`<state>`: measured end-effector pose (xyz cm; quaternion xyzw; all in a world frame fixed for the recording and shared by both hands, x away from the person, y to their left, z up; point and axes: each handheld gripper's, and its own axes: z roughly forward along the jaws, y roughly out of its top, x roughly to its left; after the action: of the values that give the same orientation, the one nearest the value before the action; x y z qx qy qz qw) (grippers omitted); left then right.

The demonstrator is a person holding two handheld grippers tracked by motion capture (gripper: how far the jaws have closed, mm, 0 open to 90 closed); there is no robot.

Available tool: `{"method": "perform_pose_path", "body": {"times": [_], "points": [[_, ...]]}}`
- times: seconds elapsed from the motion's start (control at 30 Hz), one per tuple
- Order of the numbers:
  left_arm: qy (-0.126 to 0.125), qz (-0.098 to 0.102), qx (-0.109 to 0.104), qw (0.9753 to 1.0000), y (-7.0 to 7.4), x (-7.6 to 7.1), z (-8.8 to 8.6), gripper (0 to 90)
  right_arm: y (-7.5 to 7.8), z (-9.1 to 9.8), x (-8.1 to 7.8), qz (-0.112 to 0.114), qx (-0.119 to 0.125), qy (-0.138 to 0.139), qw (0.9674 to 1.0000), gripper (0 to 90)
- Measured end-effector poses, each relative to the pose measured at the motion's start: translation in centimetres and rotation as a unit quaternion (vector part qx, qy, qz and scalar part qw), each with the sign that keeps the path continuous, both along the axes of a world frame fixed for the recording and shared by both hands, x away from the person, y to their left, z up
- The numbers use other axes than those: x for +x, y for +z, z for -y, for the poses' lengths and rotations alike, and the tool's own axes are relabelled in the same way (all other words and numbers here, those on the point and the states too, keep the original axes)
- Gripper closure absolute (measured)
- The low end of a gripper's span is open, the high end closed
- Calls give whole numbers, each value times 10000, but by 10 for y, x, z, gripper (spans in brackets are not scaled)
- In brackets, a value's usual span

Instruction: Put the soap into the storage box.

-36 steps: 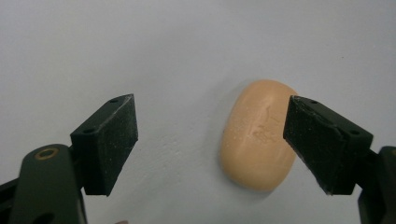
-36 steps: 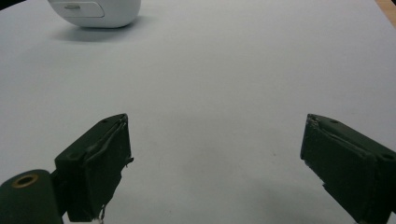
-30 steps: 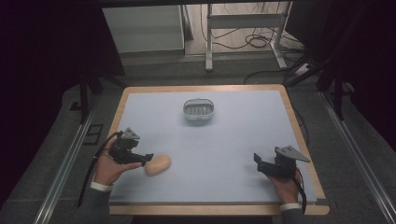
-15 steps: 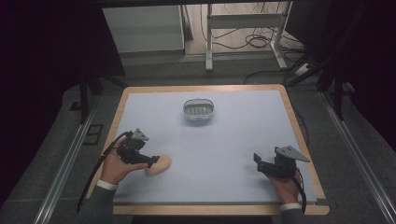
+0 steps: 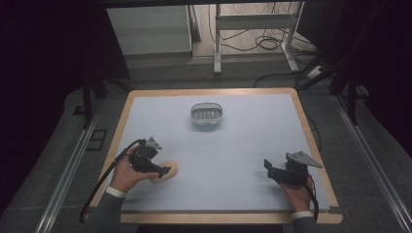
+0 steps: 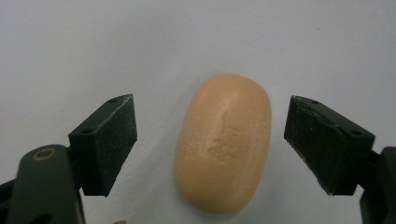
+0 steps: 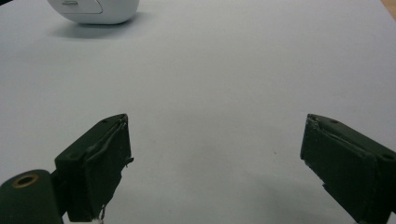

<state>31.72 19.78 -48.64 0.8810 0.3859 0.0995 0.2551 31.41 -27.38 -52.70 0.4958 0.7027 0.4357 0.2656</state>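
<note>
Oval soap bar [image 6: 224,144] between the left gripper [image 6: 210,144]'s wide, just-opening jaws.
Matte peach surface, faintly embossed; flat black pads [image 6: 109,140] clear both sides.

light: dim, dark surround | shadows: soft | focus: perhaps slightly blurred

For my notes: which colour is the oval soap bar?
Pale orange-tan soap bar, clearest in the left gripper view.

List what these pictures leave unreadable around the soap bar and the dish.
- Soap bar: embossed mark too faint in left gripper view; in high view the left gripper covers part of it.
- Soap dish: cut by the top edge in right gripper view; its inside too small in high view.
</note>
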Motion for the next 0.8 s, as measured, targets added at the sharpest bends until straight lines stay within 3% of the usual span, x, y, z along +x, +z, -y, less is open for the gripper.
{"method": "perform_pose_path", "body": {"times": [0.33,0.43,0.8], "points": [[-201,-283,149,9993,-15,0,7,168,0,0,0,-23,-2,4,10000,86],[-238,-328,278,9988,-19,-1,9,181,0,0,0,-16,-1,-4,10000,86],[-248,-443,409,9979,-29,3,12,239,0,0,0,-26,-20,-3,10000,86]]}}
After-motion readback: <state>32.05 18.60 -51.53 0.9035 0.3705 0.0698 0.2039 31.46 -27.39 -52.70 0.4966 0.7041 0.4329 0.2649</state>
